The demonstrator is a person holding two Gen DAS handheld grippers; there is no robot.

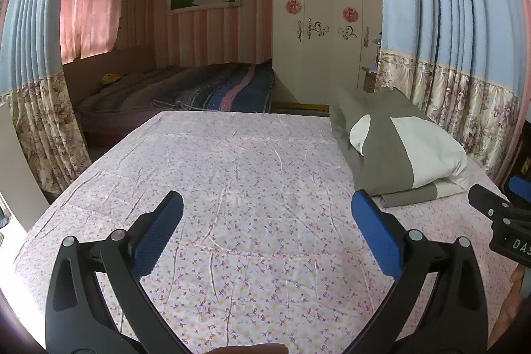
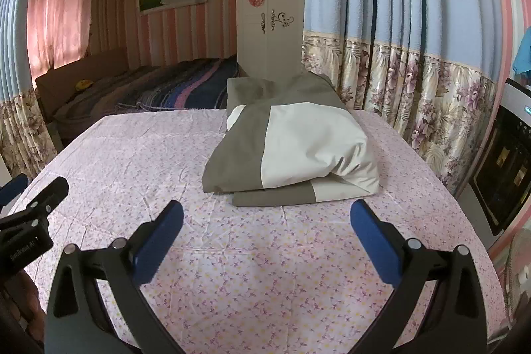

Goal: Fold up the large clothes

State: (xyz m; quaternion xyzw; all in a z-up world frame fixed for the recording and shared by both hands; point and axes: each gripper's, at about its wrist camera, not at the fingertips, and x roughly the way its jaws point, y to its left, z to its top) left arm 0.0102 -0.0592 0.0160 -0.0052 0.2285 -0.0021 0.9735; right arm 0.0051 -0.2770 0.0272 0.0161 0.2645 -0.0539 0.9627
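A folded grey and cream cloth bundle [image 1: 395, 145] lies on the right side of a surface covered by a pink floral sheet [image 1: 239, 181]. In the right wrist view the same bundle [image 2: 288, 148] sits just beyond the fingers. My left gripper [image 1: 265, 208] hovers open over the bare sheet, left of the bundle, with nothing between its blue pads. My right gripper [image 2: 267, 214] is open too, empty, a short way in front of the bundle's near edge. The right gripper's tip [image 1: 497, 214] shows at the right edge of the left wrist view, and the left gripper's tip [image 2: 36, 208] shows at the left edge of the right wrist view.
Blue and floral curtains [image 2: 415, 55] hang close behind and right of the bundle. A bed with a striped blanket [image 1: 205, 88] and a white wardrobe [image 1: 318, 32] stand beyond the far edge. A dark appliance [image 2: 511, 165] is at the right.
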